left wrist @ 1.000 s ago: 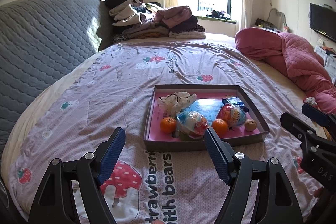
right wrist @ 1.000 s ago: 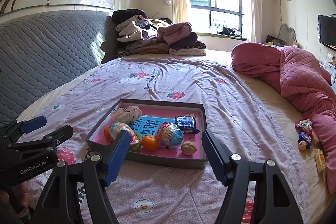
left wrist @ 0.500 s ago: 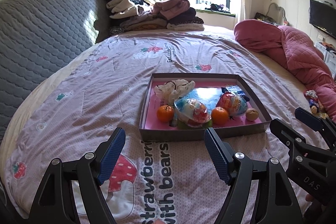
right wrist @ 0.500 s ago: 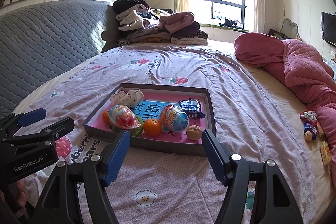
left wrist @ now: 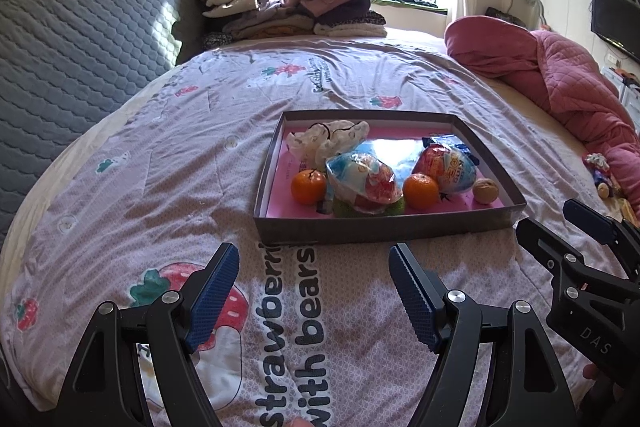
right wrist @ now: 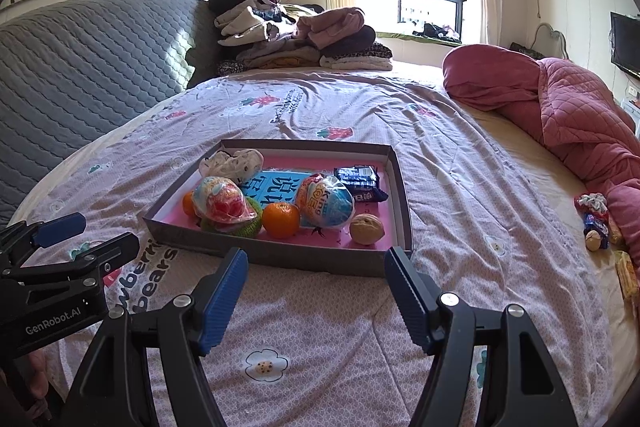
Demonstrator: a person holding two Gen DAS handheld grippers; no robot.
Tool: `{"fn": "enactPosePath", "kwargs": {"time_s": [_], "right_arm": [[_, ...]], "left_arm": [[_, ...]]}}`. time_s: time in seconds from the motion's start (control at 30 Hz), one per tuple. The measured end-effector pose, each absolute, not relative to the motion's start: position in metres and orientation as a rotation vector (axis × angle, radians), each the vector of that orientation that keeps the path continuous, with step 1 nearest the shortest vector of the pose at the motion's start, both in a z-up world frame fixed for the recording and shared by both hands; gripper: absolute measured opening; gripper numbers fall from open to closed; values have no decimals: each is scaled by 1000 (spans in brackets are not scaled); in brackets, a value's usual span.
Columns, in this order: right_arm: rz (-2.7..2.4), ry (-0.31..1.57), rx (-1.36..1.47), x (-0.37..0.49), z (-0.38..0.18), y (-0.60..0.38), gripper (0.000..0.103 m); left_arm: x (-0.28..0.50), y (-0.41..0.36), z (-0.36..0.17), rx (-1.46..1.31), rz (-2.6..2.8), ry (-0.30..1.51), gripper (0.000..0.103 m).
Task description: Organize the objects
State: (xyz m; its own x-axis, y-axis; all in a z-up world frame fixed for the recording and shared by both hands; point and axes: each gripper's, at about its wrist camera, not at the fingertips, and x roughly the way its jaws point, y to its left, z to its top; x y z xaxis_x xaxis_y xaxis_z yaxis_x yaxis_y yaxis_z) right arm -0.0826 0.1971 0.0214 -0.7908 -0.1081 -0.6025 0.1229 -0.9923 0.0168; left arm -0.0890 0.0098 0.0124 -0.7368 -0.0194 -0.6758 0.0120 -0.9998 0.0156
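Note:
A grey box tray (left wrist: 384, 231) (right wrist: 304, 259) with a pink floor lies on the bedspread. It holds two oranges (left wrist: 420, 191) (right wrist: 281, 220), two big wrapped eggs (left wrist: 364, 181) (right wrist: 327, 201), a walnut (right wrist: 366, 229), a white sock bundle (right wrist: 234, 165), a dark snack pack (right wrist: 358, 183) and a green knit piece (right wrist: 244, 225). My left gripper (left wrist: 314, 287) is open and empty, just short of the tray's near wall. My right gripper (right wrist: 316, 289) is open and empty, also just before the tray.
Several small items (right wrist: 596, 223) lie loose at the right by a pink quilt (right wrist: 568, 115). Folded clothes (right wrist: 296, 39) are stacked at the far end of the bed. A grey padded headboard (right wrist: 88, 67) runs along the left.
Both grippers have risen and drawn back a little, so the tray sits higher in both views and shows more from above. Both stay open and empty.

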Motion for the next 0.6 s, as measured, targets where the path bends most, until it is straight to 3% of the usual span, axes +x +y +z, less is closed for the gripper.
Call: {"fn": "enactPosePath", "kwargs": {"time_s": [0.6], "right_arm": [[-2877,10,920,-78,-4,204,70]], "left_arm": [[-89,14,-18,1083,-2938,-17,78]]}}
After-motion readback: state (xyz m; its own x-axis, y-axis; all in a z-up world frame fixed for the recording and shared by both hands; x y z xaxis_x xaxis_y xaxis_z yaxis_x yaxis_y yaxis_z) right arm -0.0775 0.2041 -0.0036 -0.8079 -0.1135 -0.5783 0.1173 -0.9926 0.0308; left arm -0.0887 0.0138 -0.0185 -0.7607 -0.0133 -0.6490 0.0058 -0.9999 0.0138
